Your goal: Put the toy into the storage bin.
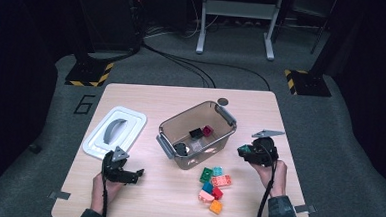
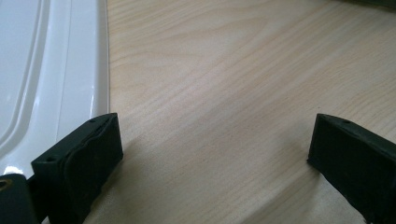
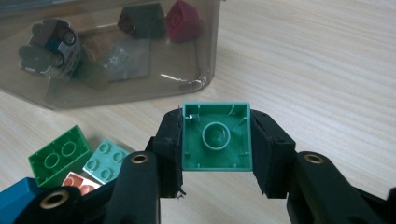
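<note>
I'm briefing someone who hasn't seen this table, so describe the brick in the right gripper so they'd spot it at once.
Start at the clear bin mid-table. Just right of it, the right gripper clamps a green brick. Unlike the loose bricks on the table, it is off the wood, its hollow underside facing the camera.

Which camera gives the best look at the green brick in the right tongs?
The right gripper view: the green brick sits close up, hollow underside facing the camera, clamped between the right tongs. The high view shows it as a small green speck at those tongs beside the bin.
</note>
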Tool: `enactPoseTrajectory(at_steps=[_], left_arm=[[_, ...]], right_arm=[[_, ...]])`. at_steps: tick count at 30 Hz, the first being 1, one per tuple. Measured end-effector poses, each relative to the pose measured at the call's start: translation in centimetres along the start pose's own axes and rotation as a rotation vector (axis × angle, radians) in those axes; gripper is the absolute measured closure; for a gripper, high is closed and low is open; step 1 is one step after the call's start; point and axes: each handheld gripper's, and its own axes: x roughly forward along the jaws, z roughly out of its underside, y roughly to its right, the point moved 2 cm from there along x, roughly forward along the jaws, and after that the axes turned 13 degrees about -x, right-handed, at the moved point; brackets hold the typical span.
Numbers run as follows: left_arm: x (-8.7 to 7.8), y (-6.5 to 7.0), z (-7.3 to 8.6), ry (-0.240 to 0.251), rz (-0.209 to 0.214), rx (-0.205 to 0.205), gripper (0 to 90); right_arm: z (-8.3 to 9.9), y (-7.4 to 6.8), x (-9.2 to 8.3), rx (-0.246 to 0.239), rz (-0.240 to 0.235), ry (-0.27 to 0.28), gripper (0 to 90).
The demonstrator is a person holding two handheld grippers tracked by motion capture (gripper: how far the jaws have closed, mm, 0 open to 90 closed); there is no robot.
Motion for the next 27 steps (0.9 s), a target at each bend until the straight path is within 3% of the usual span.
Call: enactPoseTrajectory(at_steps=[27], left_arm=[[0.0,0.0,0.0,0.0,0.0,-0.001,2.7]], right_arm=[[-4.8,3.3,-1.0,0.02,0.057,0.036,58.6]])
